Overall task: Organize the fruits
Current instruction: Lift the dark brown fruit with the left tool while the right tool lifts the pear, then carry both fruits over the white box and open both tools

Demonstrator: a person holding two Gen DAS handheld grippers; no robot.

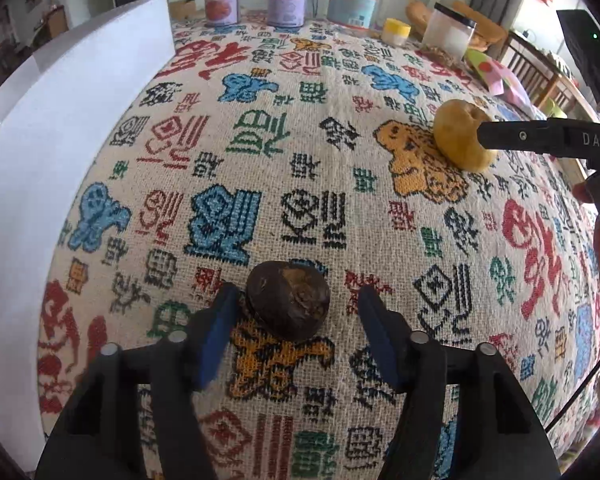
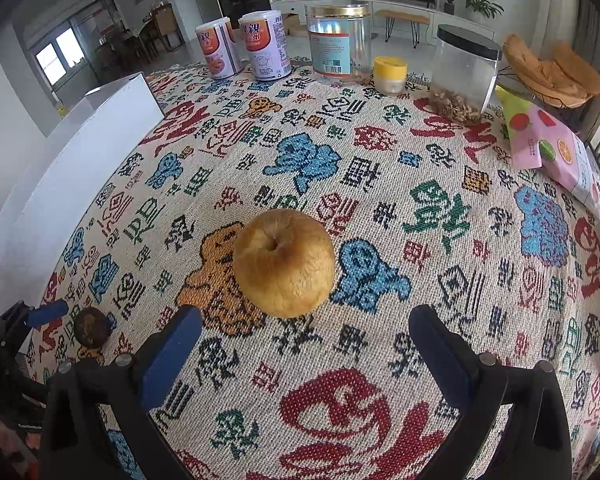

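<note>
Across the whole of both views a patterned cloth [image 2: 380, 184] is covering the counter, and a white box [image 1: 60, 160] is standing along its left edge. Near the top of each frame two cans [image 2: 244, 46], a clear jar [image 2: 340, 44], a black-lidded tub [image 2: 464, 76], a small yellow-capped pot [image 2: 390, 74] and a pink packet [image 2: 548, 148] are lining the far side, well apart from the fruit.

Centre of the right wrist view, a yellow apple [image 2: 284, 262] is sitting on the cloth. The right gripper [image 2: 304, 344] is hovering just short of it, its fingers spread wide and holding nothing.

Low in the left wrist view, a small dark fruit [image 1: 288, 300] is lying on the cloth. The left gripper [image 1: 296, 312] is bracketing it: one finger is touching its left side, while the other is standing clear on the right, so nothing is being pinched yet.

To do this well, the left fingers probably need centring on the dark fruit before closing, since a one-sided push could roll it away. Nothing is blocking either fruit; the white box looks like the likely place for them.
</note>
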